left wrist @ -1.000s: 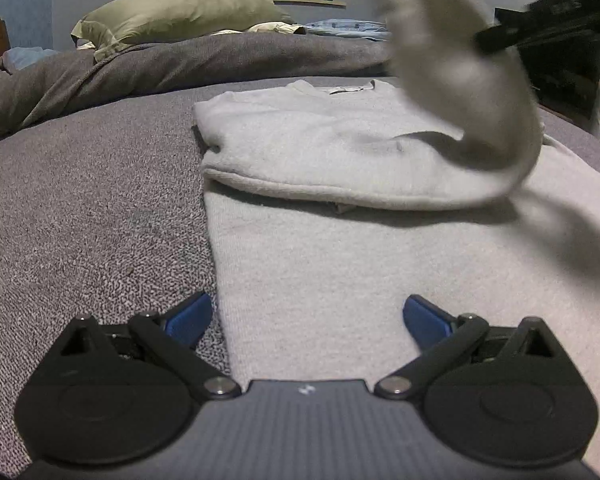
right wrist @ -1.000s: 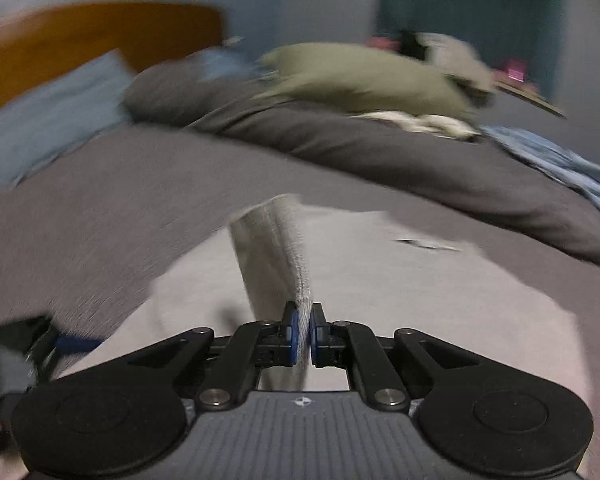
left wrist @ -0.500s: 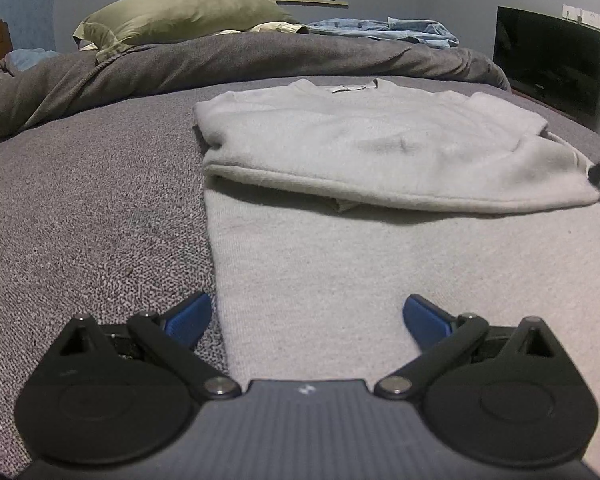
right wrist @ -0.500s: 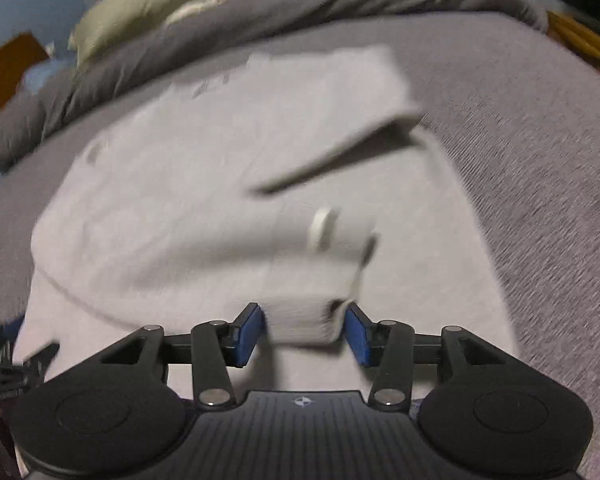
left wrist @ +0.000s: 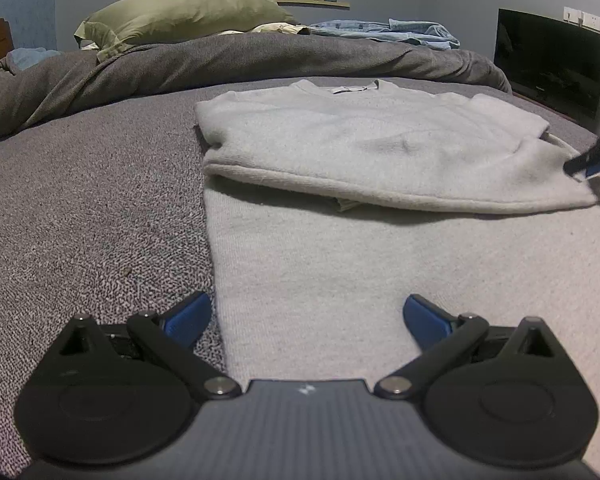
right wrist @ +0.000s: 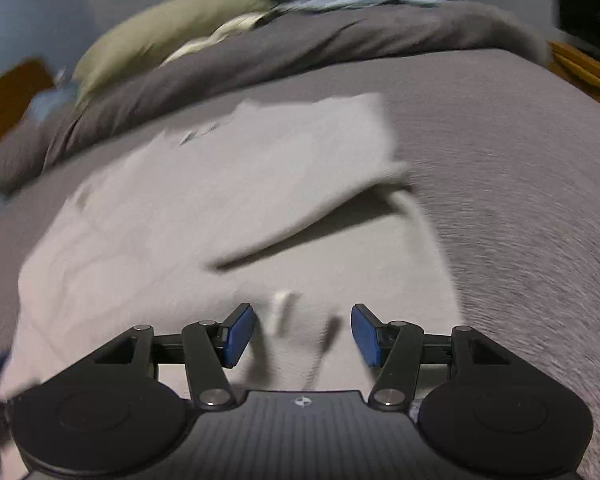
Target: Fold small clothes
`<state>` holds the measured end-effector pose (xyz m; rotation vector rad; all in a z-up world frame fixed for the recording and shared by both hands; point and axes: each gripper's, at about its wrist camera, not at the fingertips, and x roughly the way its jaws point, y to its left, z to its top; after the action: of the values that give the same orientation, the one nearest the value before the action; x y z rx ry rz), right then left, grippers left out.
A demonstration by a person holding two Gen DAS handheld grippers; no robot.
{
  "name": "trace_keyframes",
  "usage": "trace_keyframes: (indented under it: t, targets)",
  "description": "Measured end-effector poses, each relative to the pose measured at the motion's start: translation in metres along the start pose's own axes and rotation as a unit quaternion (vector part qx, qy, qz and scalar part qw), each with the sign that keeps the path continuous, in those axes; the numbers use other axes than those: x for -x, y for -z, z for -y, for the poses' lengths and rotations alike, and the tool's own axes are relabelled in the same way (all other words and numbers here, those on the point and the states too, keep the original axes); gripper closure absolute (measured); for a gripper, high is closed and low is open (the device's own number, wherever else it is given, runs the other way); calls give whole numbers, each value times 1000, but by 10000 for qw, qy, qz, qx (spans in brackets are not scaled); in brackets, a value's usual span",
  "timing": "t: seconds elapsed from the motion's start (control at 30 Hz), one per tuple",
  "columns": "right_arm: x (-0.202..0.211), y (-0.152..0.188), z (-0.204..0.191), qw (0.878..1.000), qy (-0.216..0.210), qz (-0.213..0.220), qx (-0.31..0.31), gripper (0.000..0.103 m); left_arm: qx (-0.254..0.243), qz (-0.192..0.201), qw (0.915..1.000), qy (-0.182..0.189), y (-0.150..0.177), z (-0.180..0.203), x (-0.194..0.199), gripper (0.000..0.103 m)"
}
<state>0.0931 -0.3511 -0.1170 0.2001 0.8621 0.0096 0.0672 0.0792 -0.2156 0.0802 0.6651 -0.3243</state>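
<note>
A light grey sweatshirt lies flat on the grey bedcover, neck towards the far side, with both sleeves laid across its chest. My left gripper is open and empty, low over the sweatshirt's near left hem. My right gripper is open and empty just above the sleeve cuff at the sweatshirt's right side. The right gripper's fingertips also show in the left wrist view at the right edge. The right wrist view is blurred.
A rumpled dark grey duvet with an olive pillow and blue denim clothes lies across the far side of the bed. A black screen stands at the far right.
My right gripper carried the right sleeve across and down onto the sweatshirt, then opened and let it go. My left gripper has stayed still and open.
</note>
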Motion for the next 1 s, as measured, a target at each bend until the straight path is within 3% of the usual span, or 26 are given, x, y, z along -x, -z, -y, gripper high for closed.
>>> trace_keyframes:
  t: [0.03, 0.1, 0.17, 0.27, 0.37, 0.43, 0.53, 0.63, 0.7, 0.73, 0.8, 0.93, 1.0]
  targets:
    - [-6, 2, -8, 9996, 68, -148, 240, 50, -2, 0, 10000, -1, 0, 0, 0, 0]
    - [-1, 5, -19, 9985, 161, -101, 508, 96, 7, 4, 10000, 8, 0, -1, 0, 0]
    - [6, 1, -27, 9976, -8, -18, 693, 97, 24, 8, 10000, 22, 0, -1, 0, 0]
    - [34, -11, -34, 9925, -69, 672, 1016, 97, 38, 12, 10000, 31, 0, -2, -1, 0]
    - [56, -27, -28, 9906, -63, 1117, 788, 97, 34, 13, 10000, 27, 0, -1, 0, 0]
    - [64, -31, -21, 9906, 139, 1223, 594, 97, 33, 13, 10000, 26, 0, -1, 0, 0]
    - [50, -29, -9, 9926, 587, 945, 484, 97, 21, 9, 10000, 15, 0, -1, -1, 0]
    - [21, -19, 3, 9951, 940, 224, 193, 93, 23, 12, 10000, 16, 0, -2, -1, 0]
    - [11, -14, 9, 9947, 1023, -33, 0, 75, 26, 12, 10000, 20, 0, -2, -1, 0]
    - [11, -13, 12, 9949, 1011, -26, -62, 72, 30, 12, 10000, 22, 0, -2, -1, 0]
    - [12, -13, 15, 9955, 935, 54, -126, 56, 44, 11, 10000, 35, 0, -3, -2, 0]
    - [24, -11, 21, 9959, 884, 181, -24, 53, 33, 4, 10000, 25, -1, -3, -1, 0]
    - [24, -9, 21, 9964, 835, 108, 117, 46, 16, 0, 10000, -1, -1, -2, -1, 0]
